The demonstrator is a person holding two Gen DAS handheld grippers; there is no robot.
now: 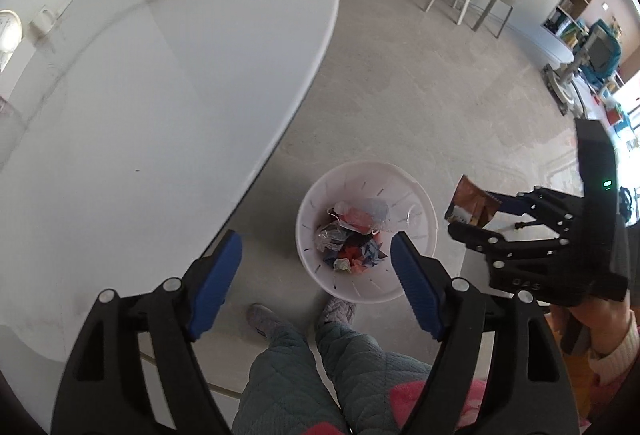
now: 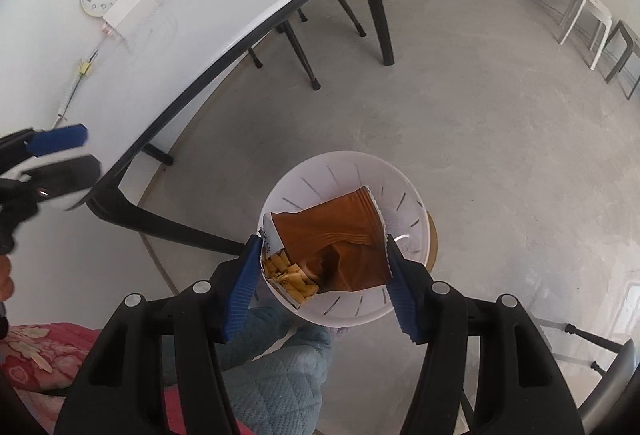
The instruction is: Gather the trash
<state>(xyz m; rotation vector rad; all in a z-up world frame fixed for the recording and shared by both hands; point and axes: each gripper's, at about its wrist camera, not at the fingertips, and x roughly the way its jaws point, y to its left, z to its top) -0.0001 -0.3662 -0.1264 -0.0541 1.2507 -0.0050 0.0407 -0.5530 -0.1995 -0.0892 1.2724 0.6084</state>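
Right wrist view: right hand-held gripper [image 2: 324, 275] clamps a crumpled brown snack wrapper [image 2: 340, 239] above the white slotted plastic bin [image 2: 340, 171]; left hand-held gripper [image 1: 316, 255] gapes empty beside the white worktop [image 1: 160, 75].

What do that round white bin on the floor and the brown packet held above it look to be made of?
The white bin looks like moulded plastic: smooth, slightly glossy walls with thin cut slots. The brown packet looks like thin plastic or foil film, probably a snack wrapper: it creases softly, has a zigzag sealed edge and a printed face.
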